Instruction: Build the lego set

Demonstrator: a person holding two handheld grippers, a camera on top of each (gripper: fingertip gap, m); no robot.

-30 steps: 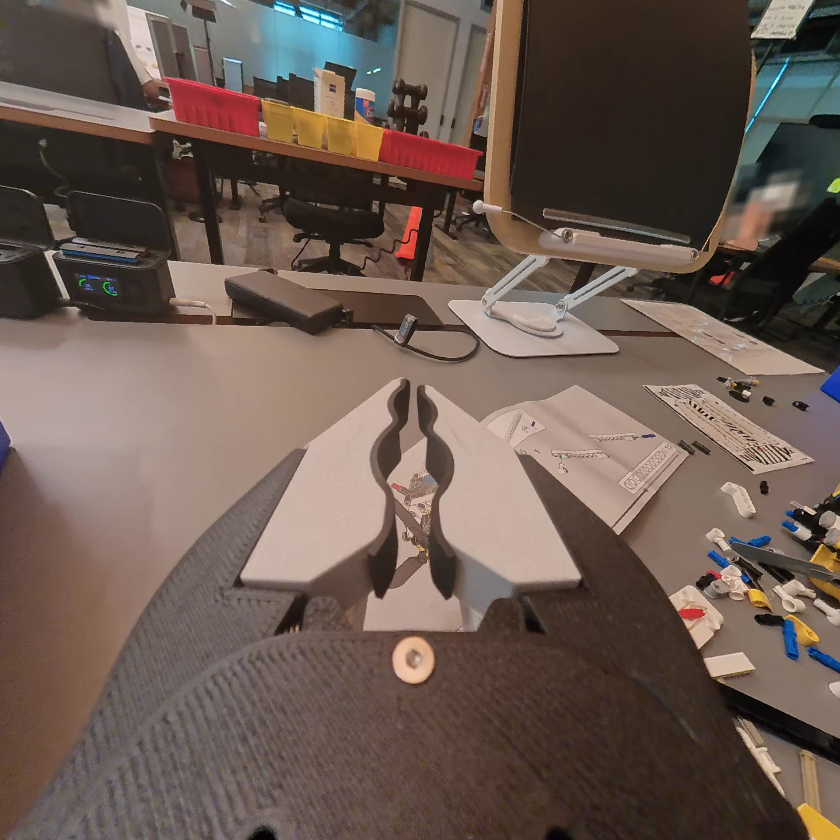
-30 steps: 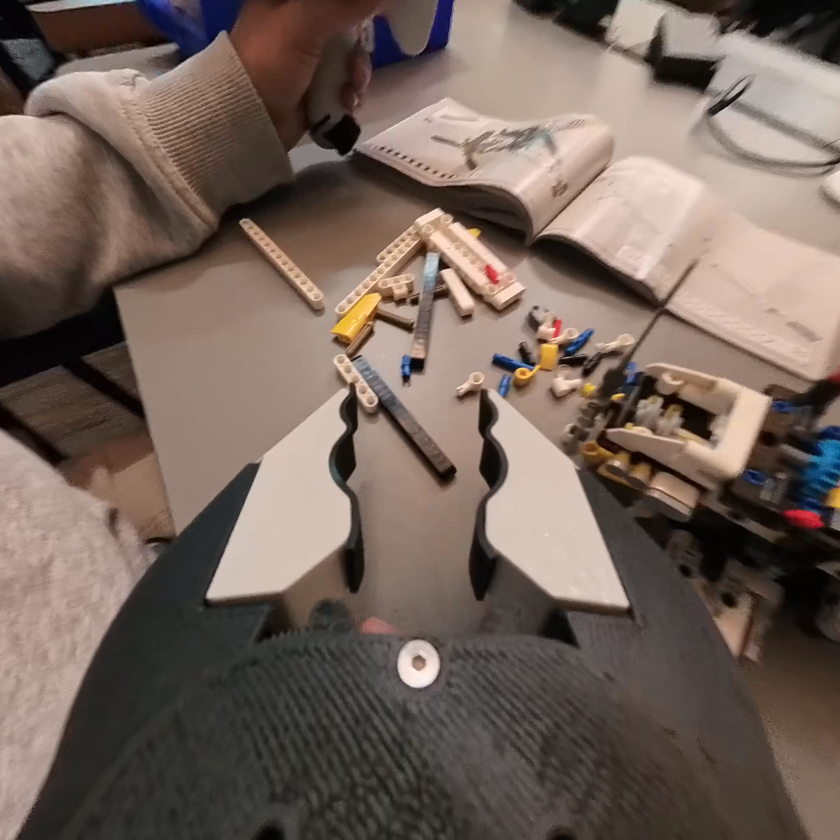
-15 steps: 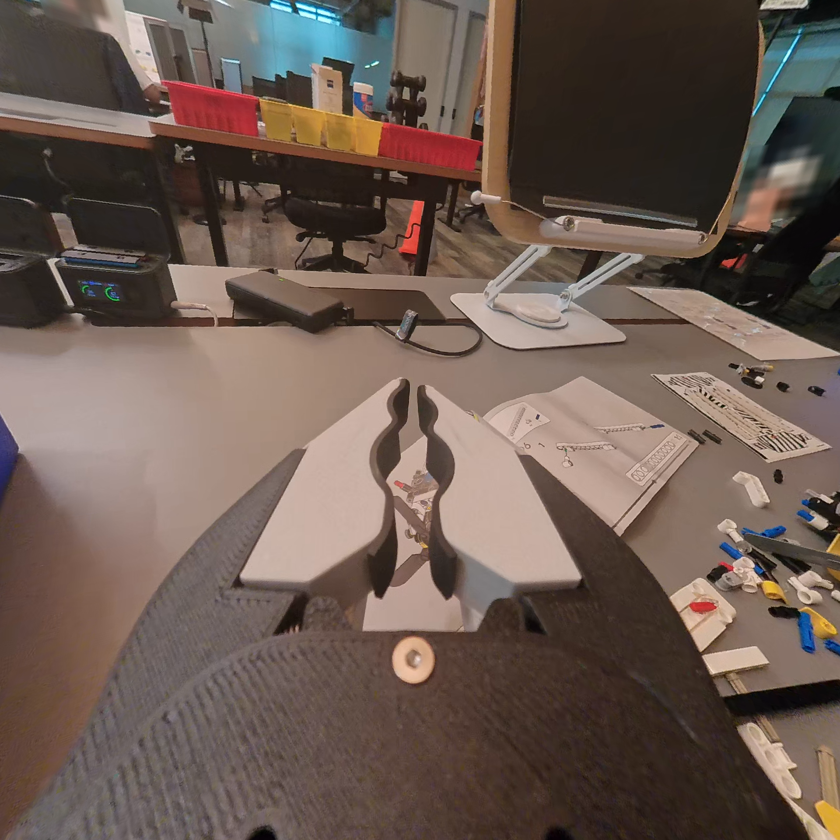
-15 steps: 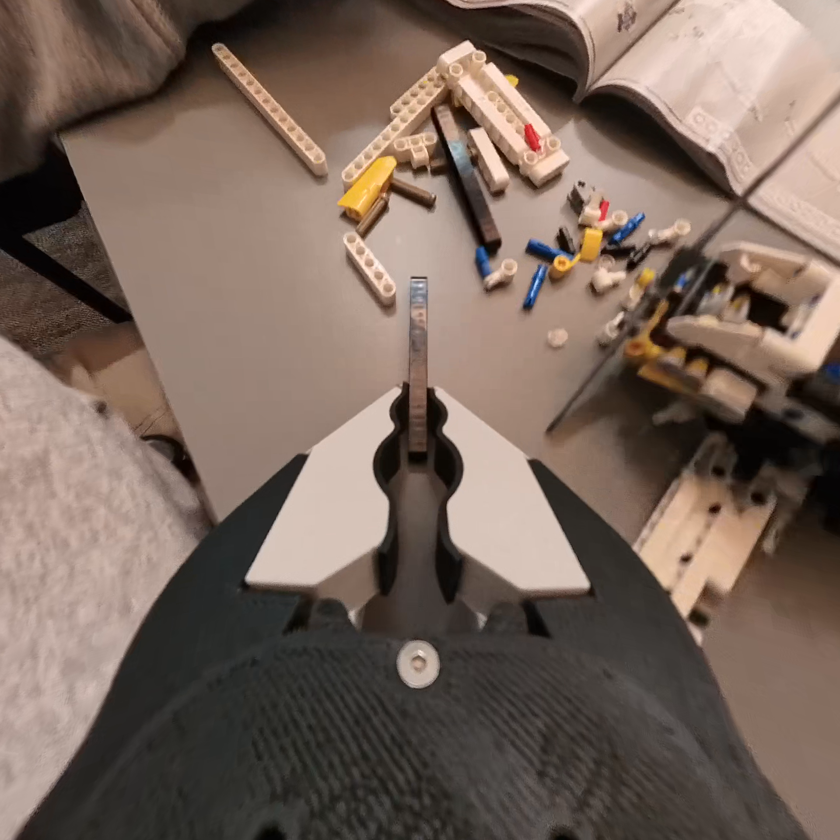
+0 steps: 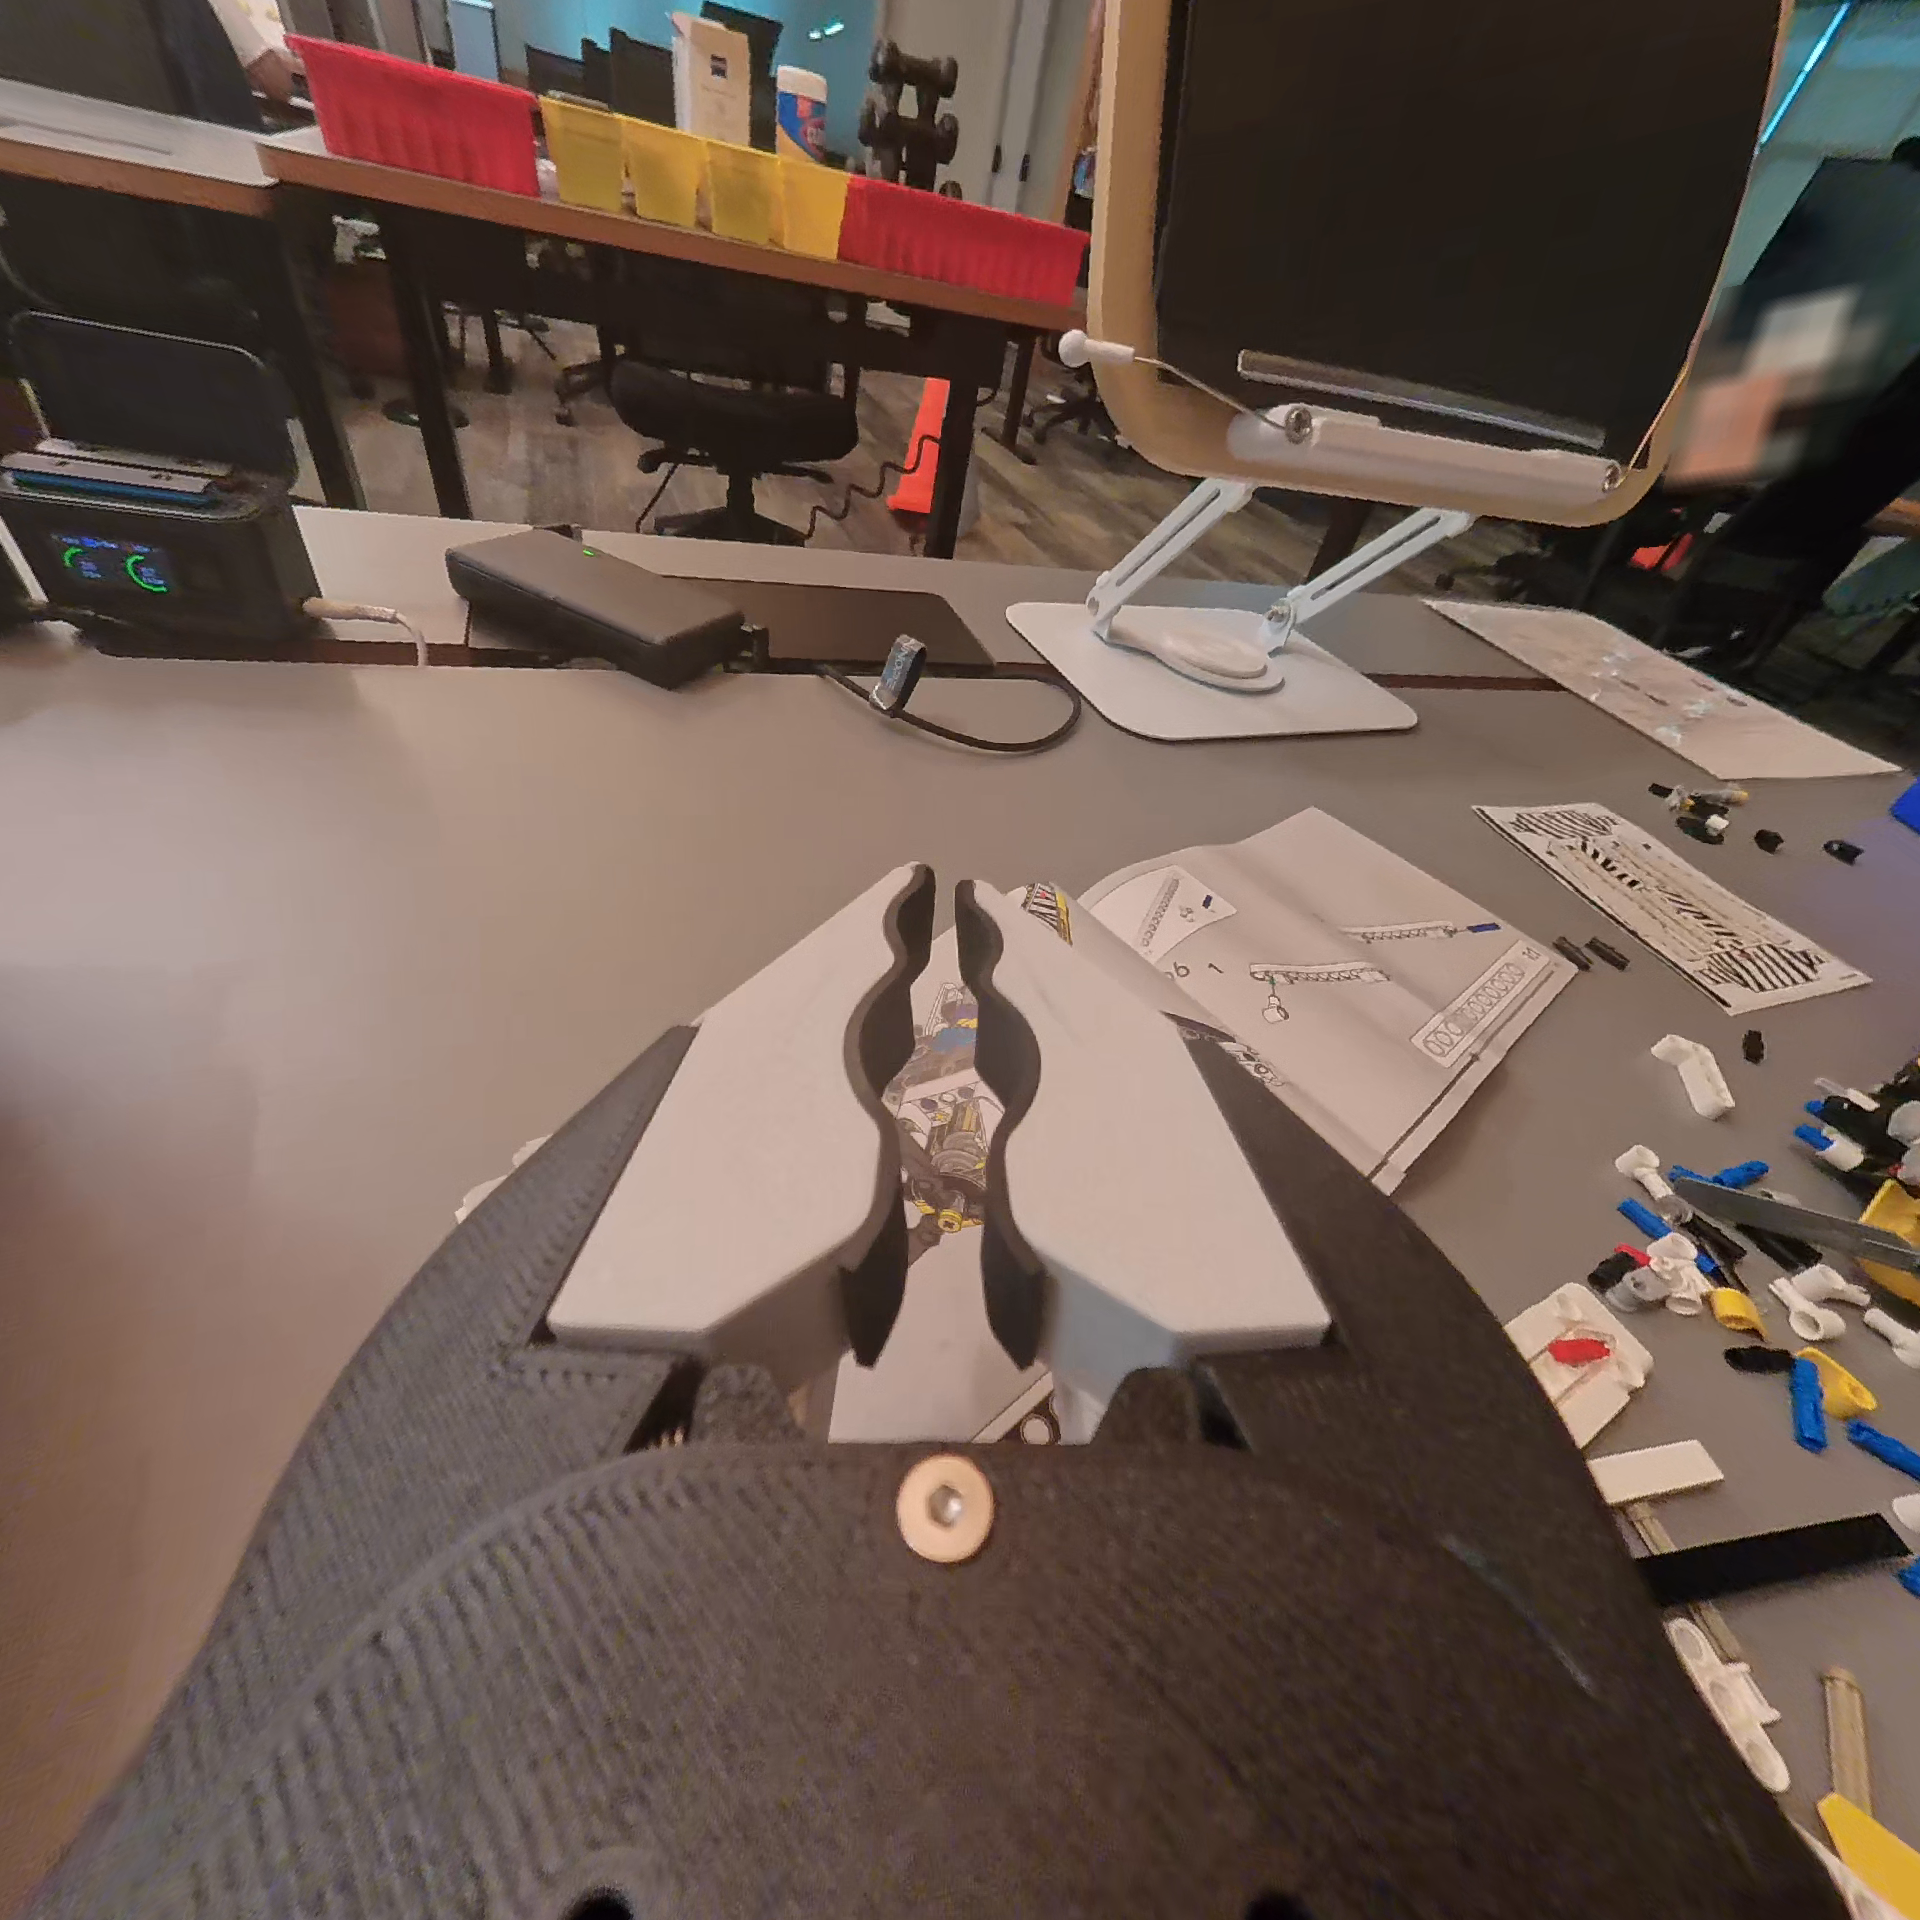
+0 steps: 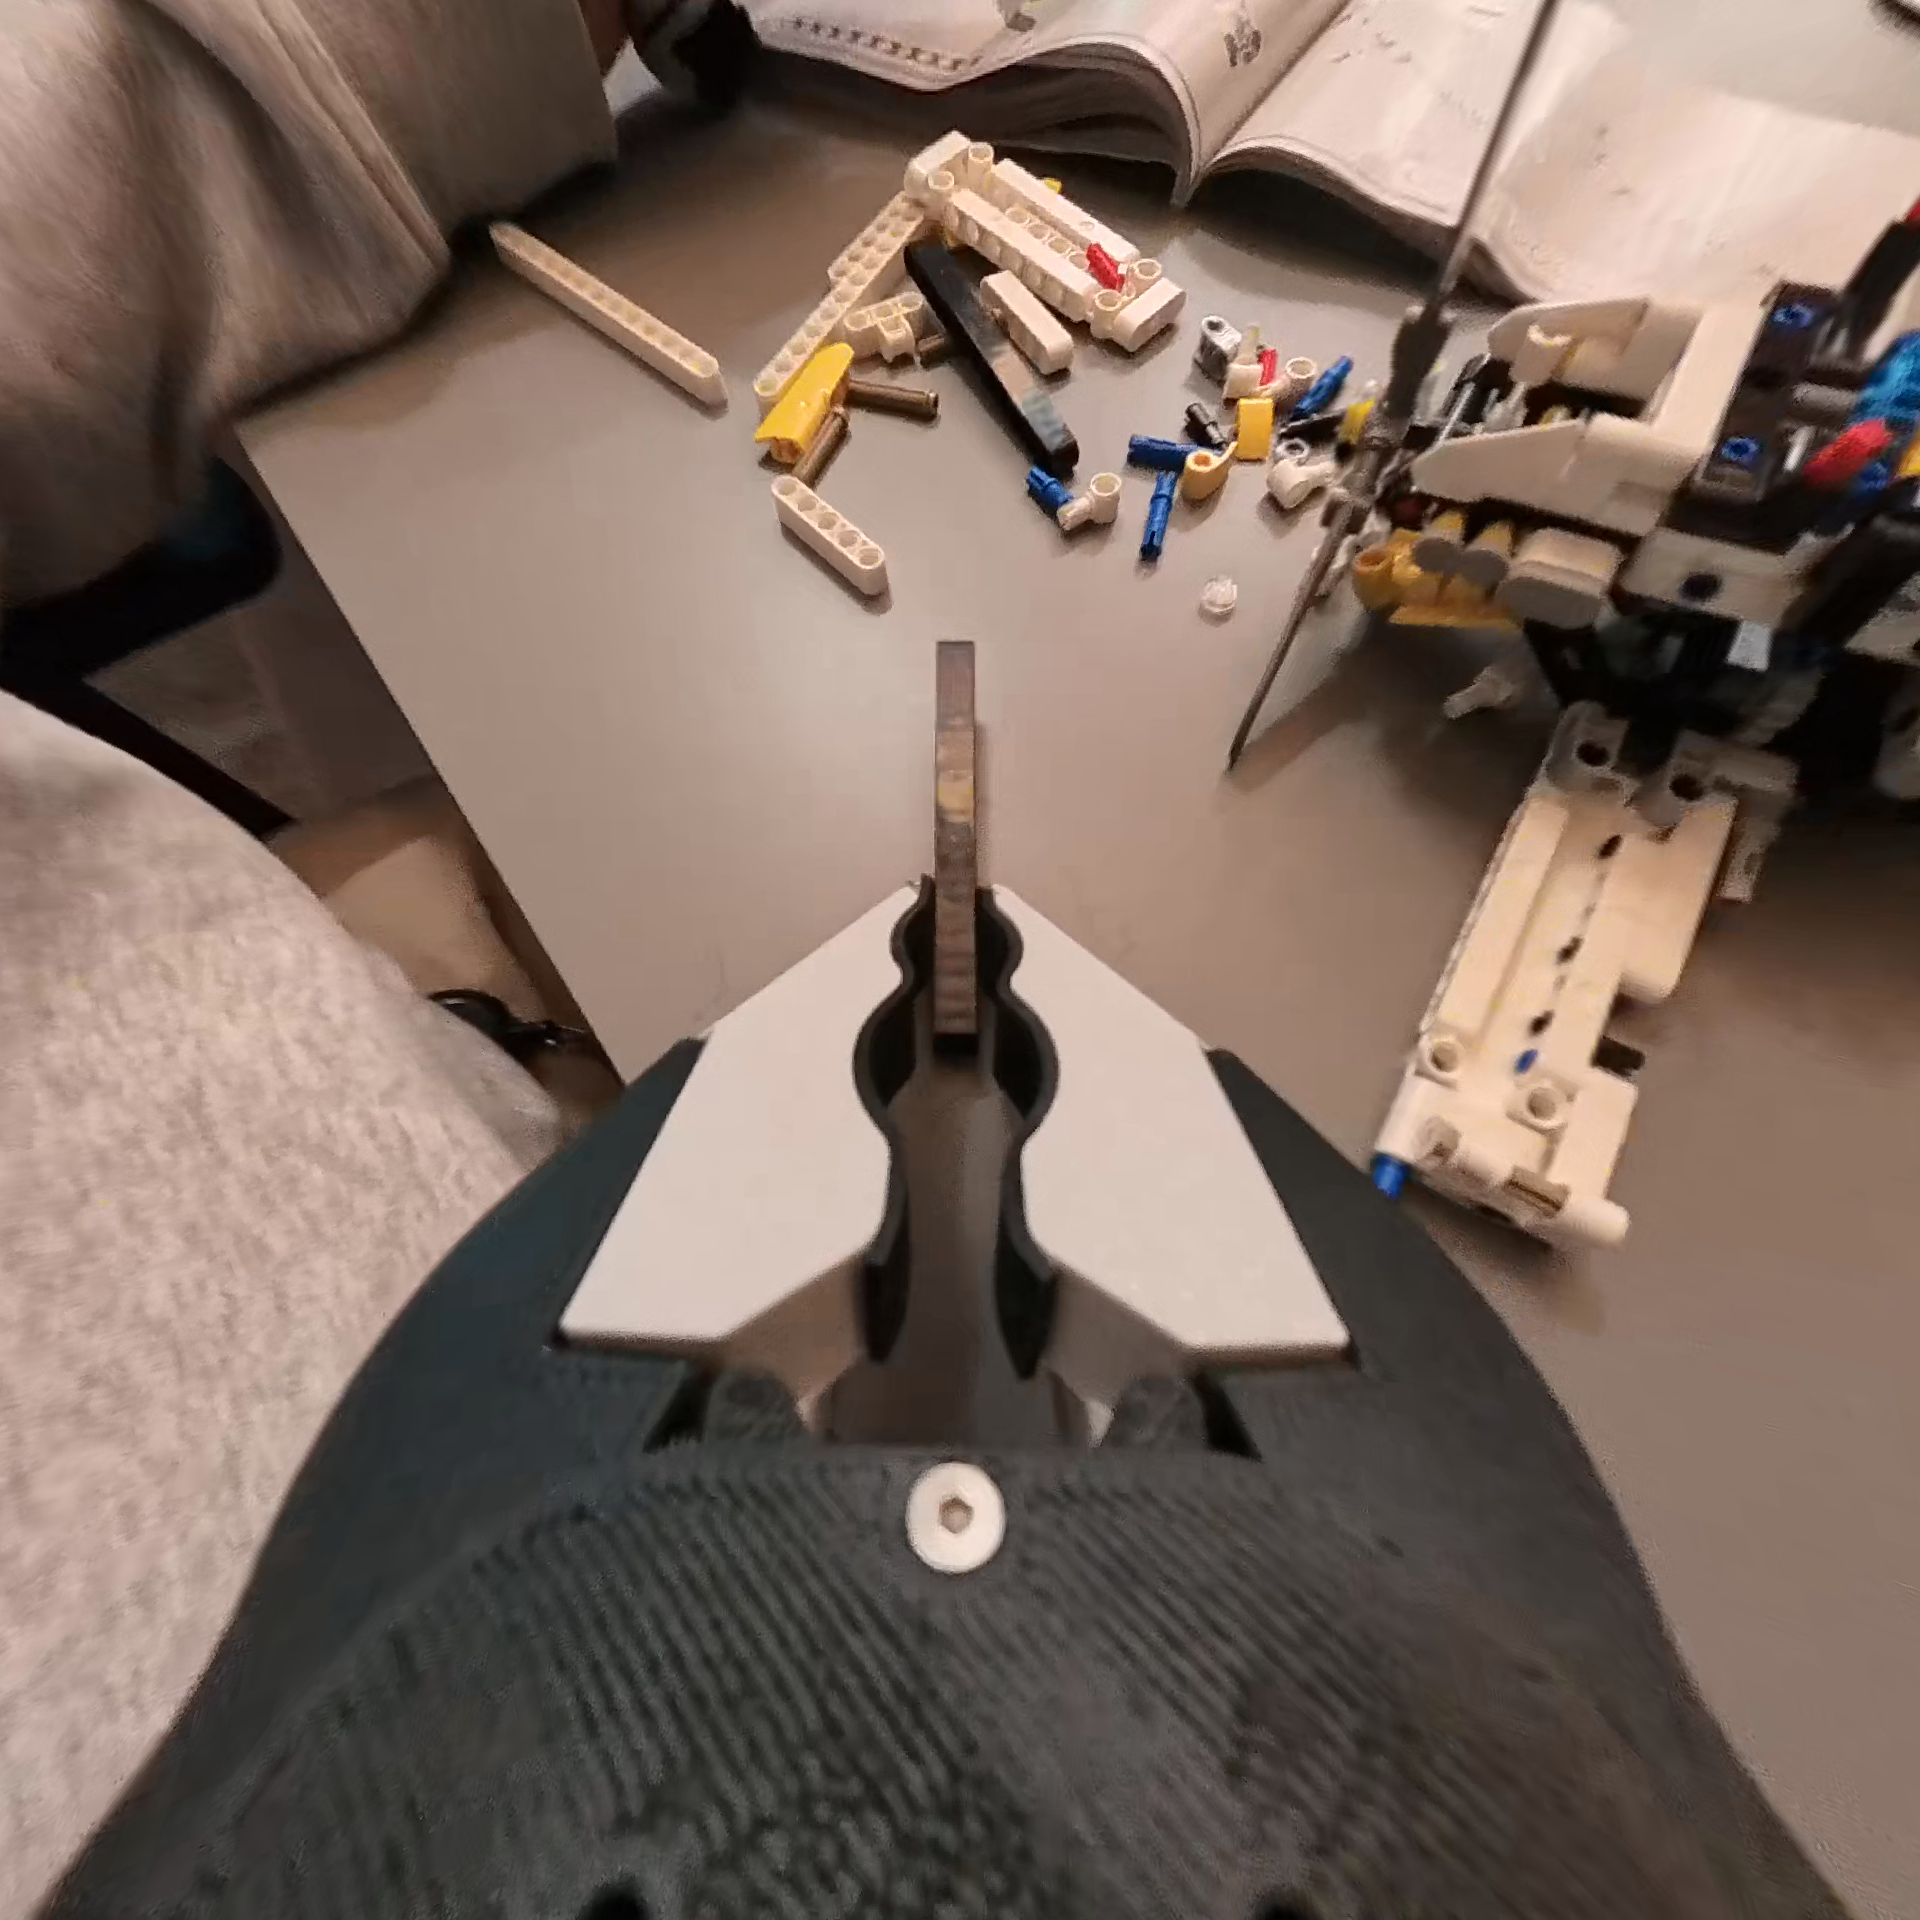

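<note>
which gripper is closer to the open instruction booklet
Left. The left gripper hovers directly over the open instruction booklet, nearly shut and empty. The right gripper holds a black beam, with the loose parts between it and the booklet.

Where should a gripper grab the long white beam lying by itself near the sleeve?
Probably around the middle of the white beam, coming straight down from above. It lies flat on the table, long and thin, so the fingers should close across its narrow width. Both sides look clear of the pile, though its far end lies close to the sleeve.

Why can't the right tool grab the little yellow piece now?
Probably it can't yet: the right tool is shut on a dark beam, so it's full. The yellow piece itself lies uncovered on the table.
</note>
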